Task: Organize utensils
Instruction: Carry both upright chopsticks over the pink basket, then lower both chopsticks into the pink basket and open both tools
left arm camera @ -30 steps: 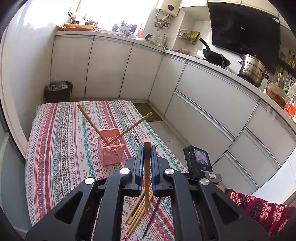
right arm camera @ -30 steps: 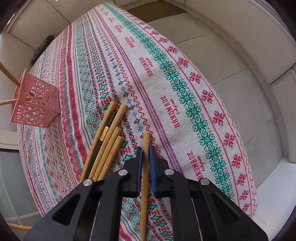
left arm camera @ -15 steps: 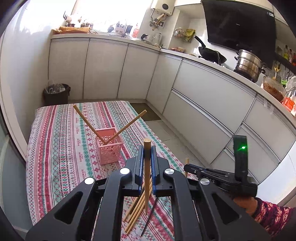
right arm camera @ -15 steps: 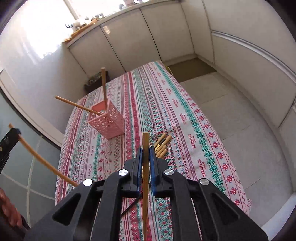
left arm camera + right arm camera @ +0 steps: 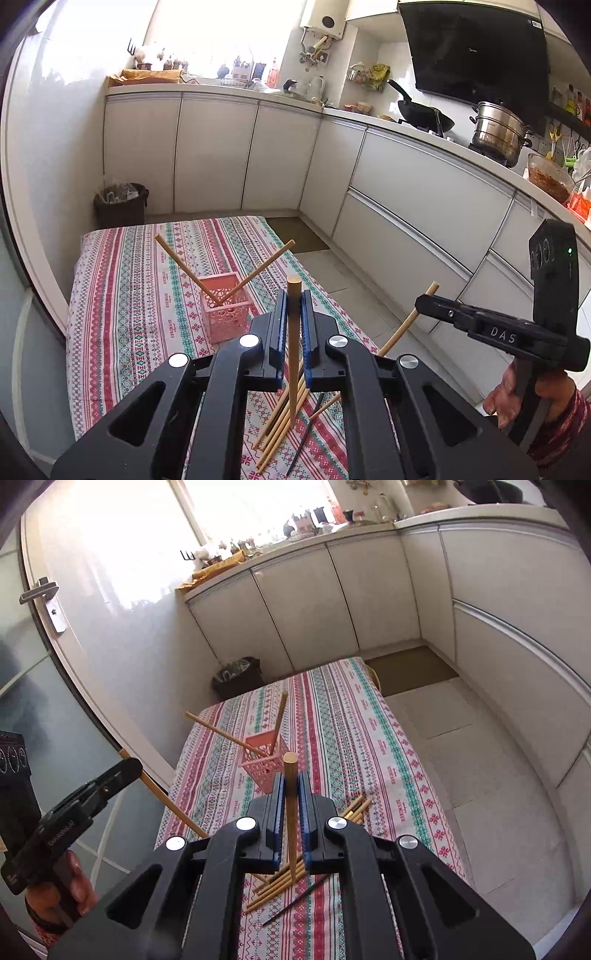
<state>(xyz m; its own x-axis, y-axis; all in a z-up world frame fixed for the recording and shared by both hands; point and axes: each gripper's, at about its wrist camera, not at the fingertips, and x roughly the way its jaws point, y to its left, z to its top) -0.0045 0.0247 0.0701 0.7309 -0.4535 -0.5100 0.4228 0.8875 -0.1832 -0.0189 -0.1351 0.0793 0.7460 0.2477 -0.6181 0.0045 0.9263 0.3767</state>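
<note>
Both grippers are holding above the table, each clenched on one chopstick standing upright between its jaws: left gripper, right gripper. The pink basket is lying at 11 o'clock from each, nearer the left. Loose chopsticks are lying directly below.

1. Pink perforated basket: upright, mid-tablecloth; two wooden chopsticks lean outward inside it.
2. Loose chopsticks: bundled flat near the cloth's near edge, one dark stick beside them.
</note>
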